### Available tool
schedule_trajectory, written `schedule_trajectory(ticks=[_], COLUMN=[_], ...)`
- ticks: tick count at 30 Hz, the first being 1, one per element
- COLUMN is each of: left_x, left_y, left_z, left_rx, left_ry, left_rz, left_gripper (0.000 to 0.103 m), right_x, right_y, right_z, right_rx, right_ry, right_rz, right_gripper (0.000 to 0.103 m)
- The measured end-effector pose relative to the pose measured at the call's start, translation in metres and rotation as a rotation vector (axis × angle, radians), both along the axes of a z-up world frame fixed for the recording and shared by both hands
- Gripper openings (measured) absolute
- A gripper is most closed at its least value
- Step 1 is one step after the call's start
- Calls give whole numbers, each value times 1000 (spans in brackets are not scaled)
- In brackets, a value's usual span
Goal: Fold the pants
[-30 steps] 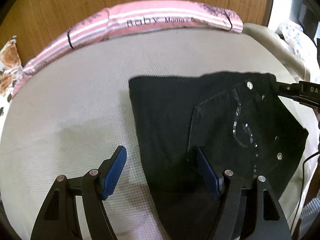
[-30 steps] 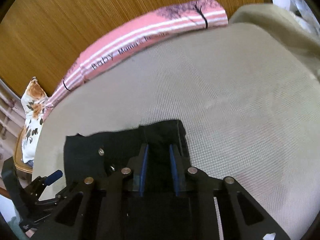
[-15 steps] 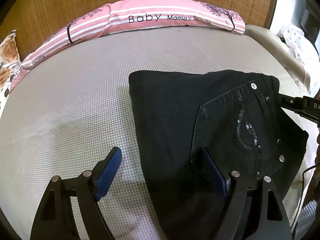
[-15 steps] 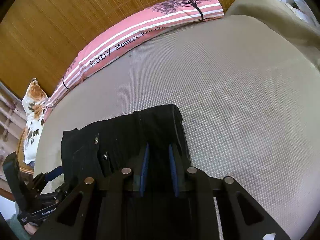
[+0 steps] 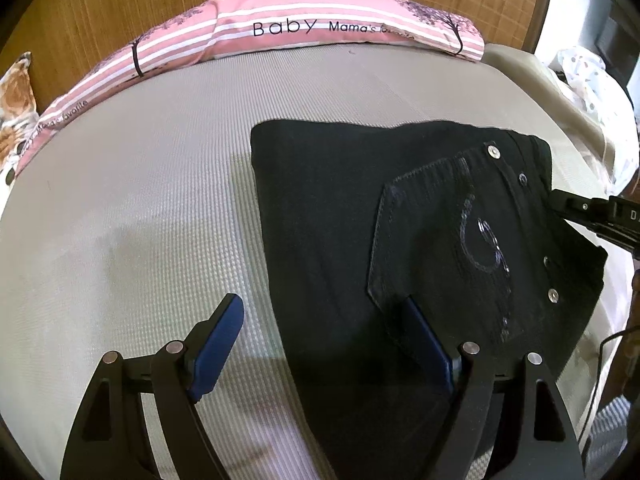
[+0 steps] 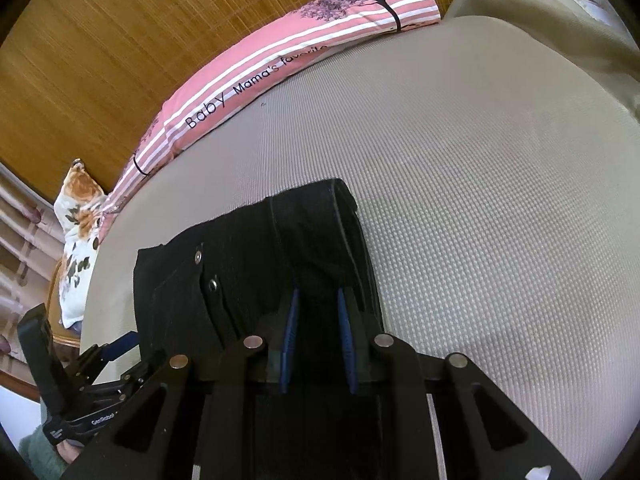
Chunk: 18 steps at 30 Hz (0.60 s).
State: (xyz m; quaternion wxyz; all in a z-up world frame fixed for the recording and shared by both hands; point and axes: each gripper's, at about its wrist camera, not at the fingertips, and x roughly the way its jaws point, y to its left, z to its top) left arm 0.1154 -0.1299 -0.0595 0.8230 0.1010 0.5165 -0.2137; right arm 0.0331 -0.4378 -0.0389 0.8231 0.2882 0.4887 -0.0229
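The left gripper's (image 5: 322,346) fingers stand wide apart at six o'clock, one over the bed (image 5: 140,208), the other over the folded black pants (image 5: 360,220). At three o'clock, the right gripper's (image 6: 318,330) fingers are clamped on the pants' edge. A pink pillow (image 5: 280,30) lies at twelve.

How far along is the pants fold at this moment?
Mostly done: the black pants lie as a compact folded block on the beige mattress, back pocket up. In hand: the right gripper is closed on the waistband edge; the left gripper is open, straddling the near edge. Left: release, and perhaps smooth it.
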Motion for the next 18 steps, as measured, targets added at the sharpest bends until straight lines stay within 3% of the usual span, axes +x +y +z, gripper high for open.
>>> schedule_trajectory(ticks=[6,9,12,18], left_x=[-3,-2,0,3], left_y=[19,34,45,48], left_z=[-1,-4,-6,-6], left_rx=[-82,-140,-176,-222], left_ry=[86,140,163,205], left_rz=[17,47,71,55], left_gripper=[82,82,82,82], right_x=[-9,-15,-20,-30], right_y=[-3,-9,-16,-32], right_z=[3,3,2,-17], right_rx=[26,86,83,192], right_ry=[-3,-26,-13,27], right_rz=[15,28,15,40], right_gripper=[23,35,47,48])
